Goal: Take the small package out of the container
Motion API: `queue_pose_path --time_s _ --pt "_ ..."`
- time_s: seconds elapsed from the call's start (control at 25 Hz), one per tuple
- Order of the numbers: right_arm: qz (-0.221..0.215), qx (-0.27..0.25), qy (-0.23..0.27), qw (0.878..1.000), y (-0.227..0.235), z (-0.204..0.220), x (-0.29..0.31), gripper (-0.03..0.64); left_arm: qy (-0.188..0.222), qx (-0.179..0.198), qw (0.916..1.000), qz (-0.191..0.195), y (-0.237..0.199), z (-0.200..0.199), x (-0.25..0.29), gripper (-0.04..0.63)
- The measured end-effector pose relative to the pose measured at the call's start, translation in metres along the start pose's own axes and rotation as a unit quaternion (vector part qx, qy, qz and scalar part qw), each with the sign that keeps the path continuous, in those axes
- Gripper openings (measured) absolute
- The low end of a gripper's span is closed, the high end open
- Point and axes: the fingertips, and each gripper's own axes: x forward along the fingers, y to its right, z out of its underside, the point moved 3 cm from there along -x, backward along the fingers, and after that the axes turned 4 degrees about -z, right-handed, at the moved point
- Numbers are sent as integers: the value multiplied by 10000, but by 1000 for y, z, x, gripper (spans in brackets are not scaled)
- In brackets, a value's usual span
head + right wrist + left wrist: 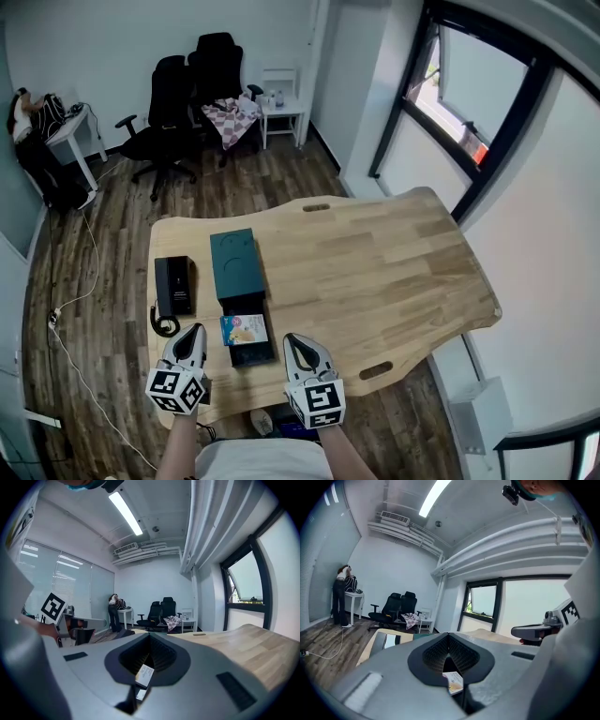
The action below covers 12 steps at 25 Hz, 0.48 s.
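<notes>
Low in the frame, we hold the left gripper [193, 332] and right gripper [293, 340], jaws together and empty, flanking the package [244, 329] in the container [236, 267].

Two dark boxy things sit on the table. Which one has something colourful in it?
The teal container, right of the black one: its drawer is slid out at the near end, with the small colourful package lying in it.
</notes>
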Motion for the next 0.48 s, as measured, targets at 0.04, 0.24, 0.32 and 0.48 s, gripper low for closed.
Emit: queue_pose_path --time_s 0.04,0.24,0.32,0.48 --pt "-10 10 15 10000 0 0 1 6 20 -32 10000 11 0 0 1 2" --pt "-113 44 8 9999 3 5 18 6 60 -68 10000 -37 -8 2 13 2" --pt "-153 137 -16 9998 8 7 24 6 -13 -138 9999 -62 -8 6 17 2" --pt "-246 276 -71 9993 8 14 37 6 -281 -237 9992 -167 -16 22 24 2"
